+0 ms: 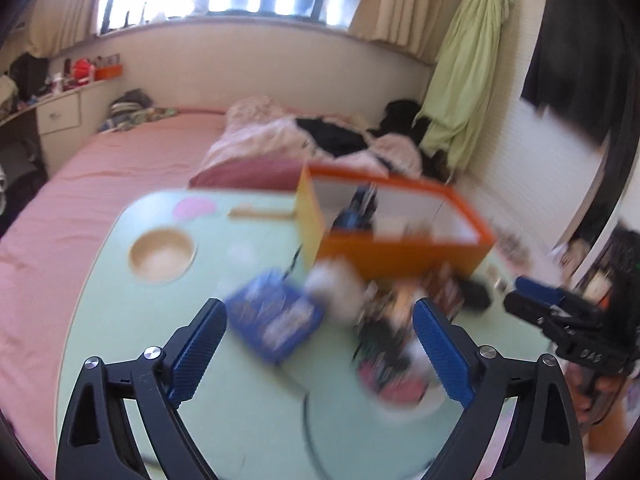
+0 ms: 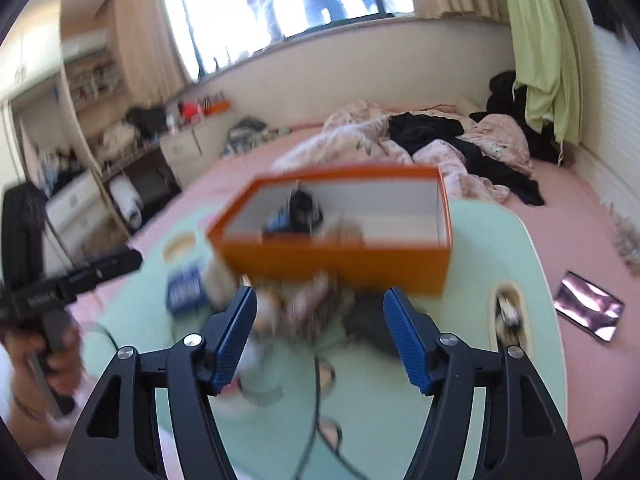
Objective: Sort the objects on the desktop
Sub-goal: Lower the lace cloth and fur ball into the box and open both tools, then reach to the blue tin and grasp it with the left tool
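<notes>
Both tools are hanging wide open and empty over the clutter in front of the orange box.
Left wrist view: the left tool (image 1: 320, 344) is framing the blue packet (image 1: 274, 320) at lower centre, the orange box (image 1: 404, 248) lying beyond, upper right. Right wrist view: the right tool (image 2: 320, 340) is facing the blurred pile (image 2: 304, 308) on the green counter (image 2: 480, 248); the box's long axis is running across the frame.

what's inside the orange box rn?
Orange box: a blue item, a dark tangled item and a blurred tan object. The near wall hides the floor; blur prevents identification.

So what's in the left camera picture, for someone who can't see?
The open left claw hovers empty over a pale green table of blurry clutter, nearest a blue rectangular packet. Behind sits an open orange cardboard box, with a round wooden bowl to the left.
</notes>
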### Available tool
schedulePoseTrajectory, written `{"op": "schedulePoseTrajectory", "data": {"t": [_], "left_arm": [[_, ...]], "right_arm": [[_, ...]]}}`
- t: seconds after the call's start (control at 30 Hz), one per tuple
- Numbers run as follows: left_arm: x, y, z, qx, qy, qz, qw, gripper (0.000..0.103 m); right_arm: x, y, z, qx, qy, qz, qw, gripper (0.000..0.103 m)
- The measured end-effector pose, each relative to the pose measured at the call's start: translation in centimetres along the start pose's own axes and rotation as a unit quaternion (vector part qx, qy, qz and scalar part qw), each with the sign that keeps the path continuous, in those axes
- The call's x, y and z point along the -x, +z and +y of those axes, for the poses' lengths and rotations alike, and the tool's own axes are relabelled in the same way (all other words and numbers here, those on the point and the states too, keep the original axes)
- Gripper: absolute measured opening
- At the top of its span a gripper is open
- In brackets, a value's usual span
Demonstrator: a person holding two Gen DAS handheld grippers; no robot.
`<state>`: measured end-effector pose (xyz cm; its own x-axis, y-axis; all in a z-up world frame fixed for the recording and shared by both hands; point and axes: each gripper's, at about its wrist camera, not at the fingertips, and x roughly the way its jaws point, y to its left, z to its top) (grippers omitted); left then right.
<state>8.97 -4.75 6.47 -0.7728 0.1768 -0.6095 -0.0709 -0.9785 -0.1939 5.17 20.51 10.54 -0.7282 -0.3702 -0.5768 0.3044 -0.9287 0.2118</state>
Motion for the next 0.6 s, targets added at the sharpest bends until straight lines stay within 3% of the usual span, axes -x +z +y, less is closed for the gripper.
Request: {"op": "schedulePoseTrajectory", "data": {"t": [0.17,0.33,0.37,0.43,0.5,0.6], "left_arm": [[-2.9,-3.3,1.4,0.022,0.015,0.078,0.9966,0.094],[-4.2,-4.6,-0.5,-0.052,0.088,0.092,0.9905,0.103],[-4.3,-4.8,-1.1,-0.068,0.096,0.089,0.9891,0.103],[-4.4,-5.0,-1.3,-0.074,0.093,0.088,0.9890,0.103],[-4.4,-5.1,-0.8,-0.068,0.089,0.089,0.9897,0.103],[-4.4,-5.0,-0.5,-0.064,0.090,0.087,0.9901,0.103]], "right_arm": [[-2.0,-3.4,1.1,0.027,-0.027,0.052,0.998,0.067],[-3.6,-5.0,1.0,0.025,-0.057,0.090,0.994,0.068],[-3.9,-5.0,0.7,0.023,-0.061,0.094,0.993,0.073],[-4.1,-5.0,0.4,0.022,-0.072,0.099,0.992,0.092],[-4.4,-5.1,0.4,0.032,-0.081,0.107,0.990,0.101],[-4.6,-5.3,0.8,0.050,-0.087,0.111,0.989,0.103]]}}
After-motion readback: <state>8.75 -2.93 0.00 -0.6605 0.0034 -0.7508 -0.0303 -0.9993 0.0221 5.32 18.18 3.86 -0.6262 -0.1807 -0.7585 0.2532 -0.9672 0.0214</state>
